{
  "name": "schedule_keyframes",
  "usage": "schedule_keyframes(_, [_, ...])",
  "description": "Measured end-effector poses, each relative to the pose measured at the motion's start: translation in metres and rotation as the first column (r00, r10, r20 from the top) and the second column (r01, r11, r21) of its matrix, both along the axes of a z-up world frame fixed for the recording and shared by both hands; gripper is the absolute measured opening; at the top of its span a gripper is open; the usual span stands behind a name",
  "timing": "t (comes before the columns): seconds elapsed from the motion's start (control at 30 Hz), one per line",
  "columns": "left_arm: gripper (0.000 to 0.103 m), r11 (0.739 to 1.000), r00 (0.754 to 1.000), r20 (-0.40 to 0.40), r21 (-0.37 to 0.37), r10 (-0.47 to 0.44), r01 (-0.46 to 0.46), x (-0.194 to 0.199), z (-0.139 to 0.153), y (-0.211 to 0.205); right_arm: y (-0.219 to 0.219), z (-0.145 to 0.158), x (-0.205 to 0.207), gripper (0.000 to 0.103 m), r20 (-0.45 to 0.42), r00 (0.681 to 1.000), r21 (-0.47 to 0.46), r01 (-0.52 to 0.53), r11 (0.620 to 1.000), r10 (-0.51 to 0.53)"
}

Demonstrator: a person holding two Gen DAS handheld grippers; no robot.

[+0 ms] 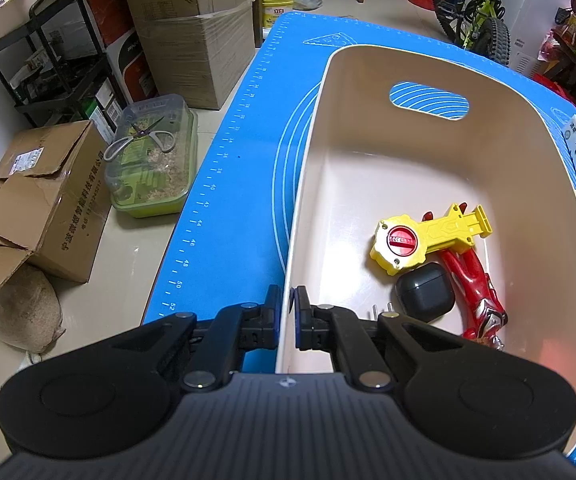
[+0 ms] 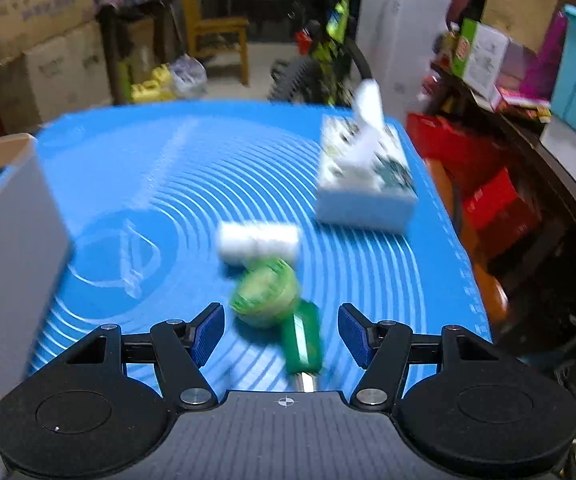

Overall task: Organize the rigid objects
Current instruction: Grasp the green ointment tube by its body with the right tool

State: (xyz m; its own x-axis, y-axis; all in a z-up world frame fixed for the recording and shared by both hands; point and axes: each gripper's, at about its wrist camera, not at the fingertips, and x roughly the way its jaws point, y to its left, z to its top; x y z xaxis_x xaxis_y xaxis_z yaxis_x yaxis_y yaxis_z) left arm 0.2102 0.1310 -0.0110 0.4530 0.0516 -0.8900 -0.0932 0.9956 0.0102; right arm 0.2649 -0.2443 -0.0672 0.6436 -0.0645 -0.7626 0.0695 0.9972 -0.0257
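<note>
1. My left gripper pinches the bin wall, steadying it.
2. My right gripper is spread wide over the green toy, ready to grab.
3. Beyond lie a white cylinder and the tissue box.

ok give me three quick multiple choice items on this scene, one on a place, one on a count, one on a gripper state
1. Where is the yellow toy?
A. inside the bin
B. on the blue mat
C. on the floor

2. How many items lie in the bin?
A. one
B. three
C. five

3. What is the left gripper doing?
A. hanging open
B. gripping the bin's wall
C. holding scissors

Answers:
1 A, it lies on the bin floor.
2 B, yellow toy, red toy, black case.
3 B, its fingers straddle the wall.
</note>
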Motion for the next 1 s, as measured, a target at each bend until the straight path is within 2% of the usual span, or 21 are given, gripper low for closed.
schedule_keyframes(0.27, [0.009, 1.000, 1.000, 0.000, 0.000, 0.000, 0.000, 0.000, 0.000, 0.000, -0.016, -0.026, 0.006, 0.069, -0.031, 0.999, 0.029, 0.038, 0.999, -0.037])
schedule_keyframes(0.47, [0.009, 1.000, 1.000, 0.000, 0.000, 0.000, 0.000, -0.001, 0.000, 0.000, -0.011, -0.032, 0.006, 0.055, -0.018, 1.000, 0.031, 0.013, 0.999, -0.013])
schedule_keyframes(0.5, [0.009, 1.000, 1.000, 0.000, 0.001, 0.000, 0.000, 0.000, 0.000, 0.000, -0.011, -0.032, 0.006, 0.046, -0.015, 1.000, 0.034, 0.004, 0.999, -0.003])
schedule_keyframes(0.6, [0.009, 1.000, 1.000, 0.001, 0.000, 0.000, 0.000, -0.001, 0.000, 0.000, -0.007, -0.031, 0.005, 0.034, -0.011, 1.000, 0.028, -0.021, 0.999, 0.021])
schedule_keyframes(0.77, [0.009, 1.000, 1.000, 0.000, -0.001, 0.001, -0.001, -0.001, 0.000, 0.000, -0.006, -0.028, 0.003, 0.034, -0.037, 0.999, 0.031, -0.018, 0.999, 0.019])
schedule_keyframes(0.83, [0.009, 1.000, 1.000, 0.000, -0.003, 0.003, -0.003, -0.001, -0.001, 0.000, -0.005, -0.027, 0.000, 0.034, -0.037, 0.999, -0.006, -0.009, 1.000, 0.009])
schedule_keyframes(1.0, [0.009, 1.000, 1.000, 0.000, -0.005, 0.004, -0.004, -0.002, -0.001, 0.000, -0.012, -0.021, -0.005, 0.034, -0.049, 0.999, -0.021, 0.021, 1.000, -0.022])
